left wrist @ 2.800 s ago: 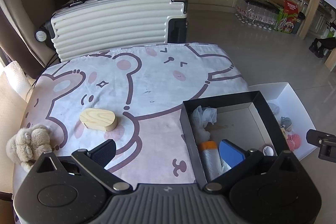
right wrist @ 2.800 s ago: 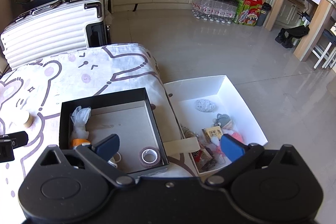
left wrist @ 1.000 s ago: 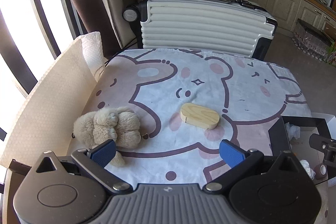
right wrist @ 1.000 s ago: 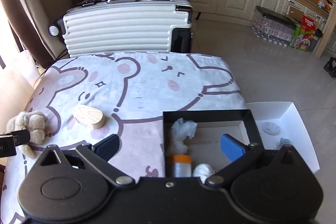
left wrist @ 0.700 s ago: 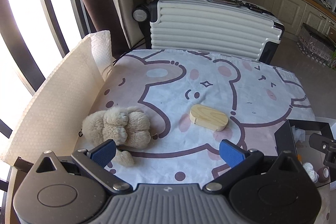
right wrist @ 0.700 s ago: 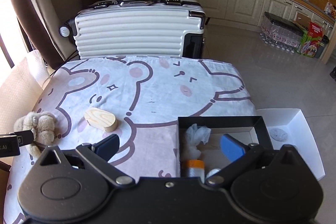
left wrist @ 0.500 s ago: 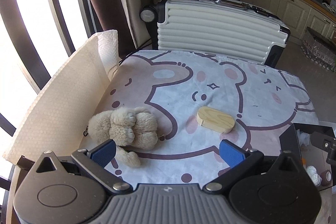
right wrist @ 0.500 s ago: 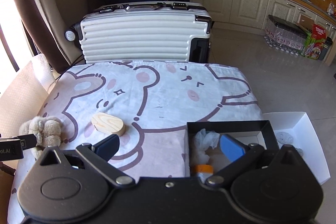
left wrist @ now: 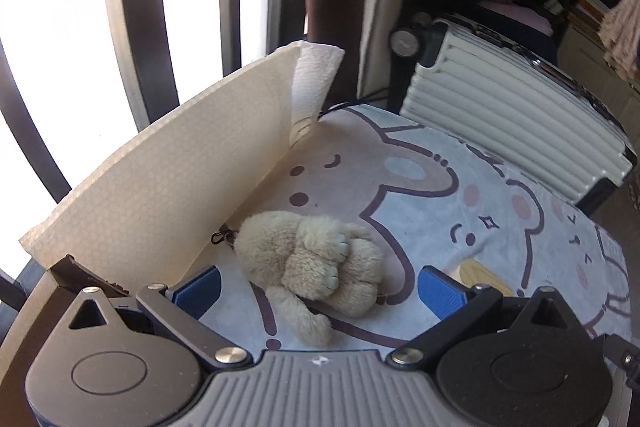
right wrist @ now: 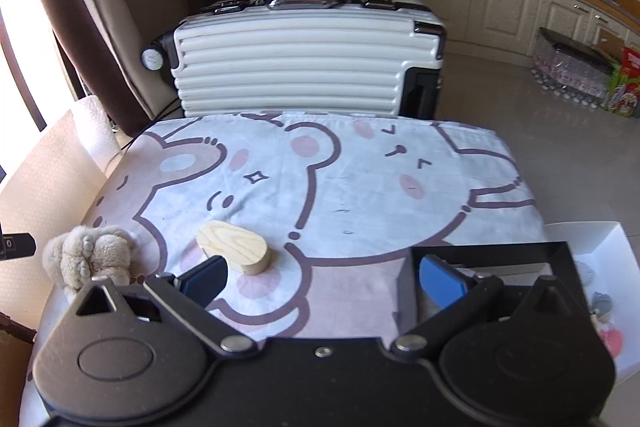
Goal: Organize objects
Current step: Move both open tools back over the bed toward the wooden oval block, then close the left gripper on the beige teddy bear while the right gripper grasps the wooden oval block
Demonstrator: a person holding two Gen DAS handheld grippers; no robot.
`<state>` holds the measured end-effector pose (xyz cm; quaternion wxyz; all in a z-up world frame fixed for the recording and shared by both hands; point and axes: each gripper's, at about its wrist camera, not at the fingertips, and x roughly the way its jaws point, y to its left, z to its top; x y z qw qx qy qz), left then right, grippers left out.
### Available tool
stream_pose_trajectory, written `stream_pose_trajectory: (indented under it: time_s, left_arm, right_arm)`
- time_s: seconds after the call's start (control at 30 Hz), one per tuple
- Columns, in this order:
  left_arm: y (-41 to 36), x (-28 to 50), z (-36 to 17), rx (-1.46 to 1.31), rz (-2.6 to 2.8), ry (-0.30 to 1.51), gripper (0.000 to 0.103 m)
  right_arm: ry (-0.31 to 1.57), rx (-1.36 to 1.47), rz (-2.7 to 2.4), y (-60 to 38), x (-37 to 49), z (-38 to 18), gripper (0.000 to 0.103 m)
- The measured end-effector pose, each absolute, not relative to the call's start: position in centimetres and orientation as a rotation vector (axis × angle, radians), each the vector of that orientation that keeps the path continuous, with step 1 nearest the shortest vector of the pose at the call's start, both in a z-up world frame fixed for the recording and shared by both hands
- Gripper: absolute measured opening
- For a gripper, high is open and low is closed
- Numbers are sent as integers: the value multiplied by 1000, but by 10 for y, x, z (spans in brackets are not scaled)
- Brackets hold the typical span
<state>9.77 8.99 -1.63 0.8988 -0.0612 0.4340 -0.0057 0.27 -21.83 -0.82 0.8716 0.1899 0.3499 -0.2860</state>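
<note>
Plush toy (left wrist: 316,259) between spread jaws: your left gripper (left wrist: 320,291) sits low over the bear-print cloth (left wrist: 400,179), its blue pads wide apart and holding nothing, with the furry toy lying just ahead of them, paws toward the camera. Close too early and you will likely pinch only the trailing limb nearest you, so the body would dangle and could slip free on the way over. A small dark clasp (left wrist: 219,237) at the toy's far end lies near the cream honeycomb sheet (left wrist: 180,195) standing along the table edge; a lift that drags sideways could snag it or knock the sheet over. Your right gripper (right wrist: 322,281) is likewise spread and empty, hovering near the wooden oval block (right wrist: 234,247), one pad just beside it and the other over the black box (right wrist: 492,251). Lower it carelessly and that pad may nudge the block or catch the box rim. The white tray (right wrist: 618,247) waits beyond the table's right side.
</note>
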Motion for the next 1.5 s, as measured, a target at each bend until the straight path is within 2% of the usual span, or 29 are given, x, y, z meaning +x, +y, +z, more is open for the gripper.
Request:
stream_pose_trajectory:
  time_s: [0.37, 0.53, 0.7, 1.0, 1.27, 1.5]
  left_arm:
    - [129, 131, -55, -321, 168, 957, 103]
    - [142, 145, -82, -508, 187, 1041, 103]
    - [151, 148, -106, -713, 179, 1038, 103]
    - [139, 166, -130, -859, 169, 1025, 103]
    - [125, 179, -139, -974, 226, 987, 103]
    - [110, 190, -144, -940, 357, 999, 103]
  right_arm:
    - [730, 339, -620, -223, 48, -46, 103]
    - [721, 374, -610, -228, 65, -61, 103]
    - [731, 385, -557, -229, 81, -76, 103]
    - [752, 231, -411, -238, 108, -90, 102]
    - [774, 122, -282, -246, 125, -99, 97]
    - [796, 48, -208, -238, 134, -113, 96]
